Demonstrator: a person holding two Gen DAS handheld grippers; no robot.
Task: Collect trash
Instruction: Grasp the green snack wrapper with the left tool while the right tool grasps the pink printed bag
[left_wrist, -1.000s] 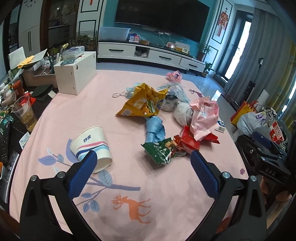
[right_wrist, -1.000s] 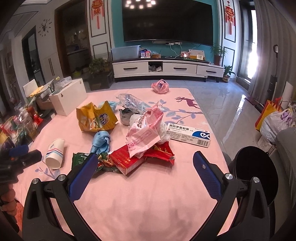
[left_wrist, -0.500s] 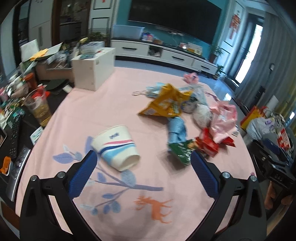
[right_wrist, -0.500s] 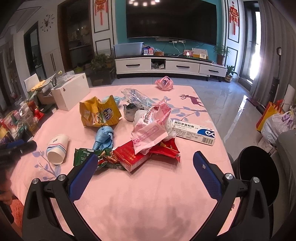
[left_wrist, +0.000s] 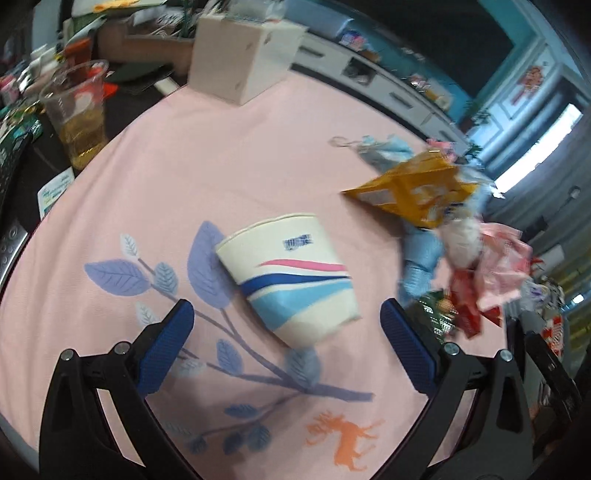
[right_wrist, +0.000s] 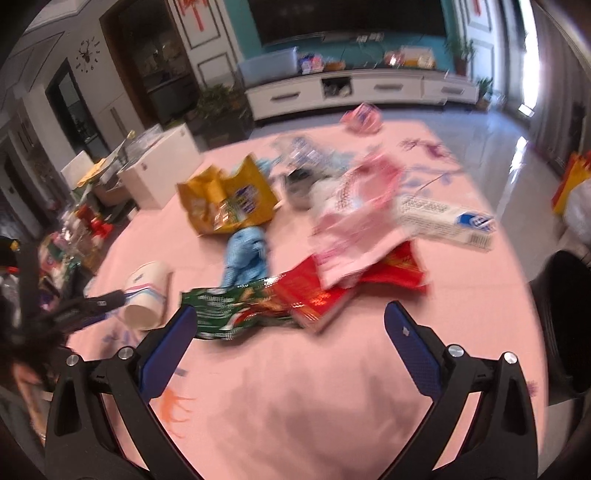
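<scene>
A paper cup (left_wrist: 291, 277) with blue and pink stripes lies on its side on the pink tablecloth (left_wrist: 221, 147), just ahead of my open, empty left gripper (left_wrist: 284, 325). It also shows in the right wrist view (right_wrist: 146, 299). A trash pile lies mid-table: a yellow snack bag (right_wrist: 229, 201), a blue cloth (right_wrist: 245, 258), a green wrapper (right_wrist: 236, 308), a red packet (right_wrist: 317, 295), a pink plastic bag (right_wrist: 354, 221) and a white medicine box (right_wrist: 443, 221). My right gripper (right_wrist: 288, 328) is open and empty, just short of the green wrapper and red packet.
A white box (left_wrist: 243, 62) stands at the table's far left. A plastic cup of yellow drink (left_wrist: 75, 114) and clutter sit at the left edge. A black bin (right_wrist: 569, 314) stands off the table's right side. A small pink bag (right_wrist: 362, 116) lies at the far end.
My left gripper has moved forward and down to the paper cup, which now fills the view. My right gripper has moved closer to the trash pile. Both views are motion-blurred.
</scene>
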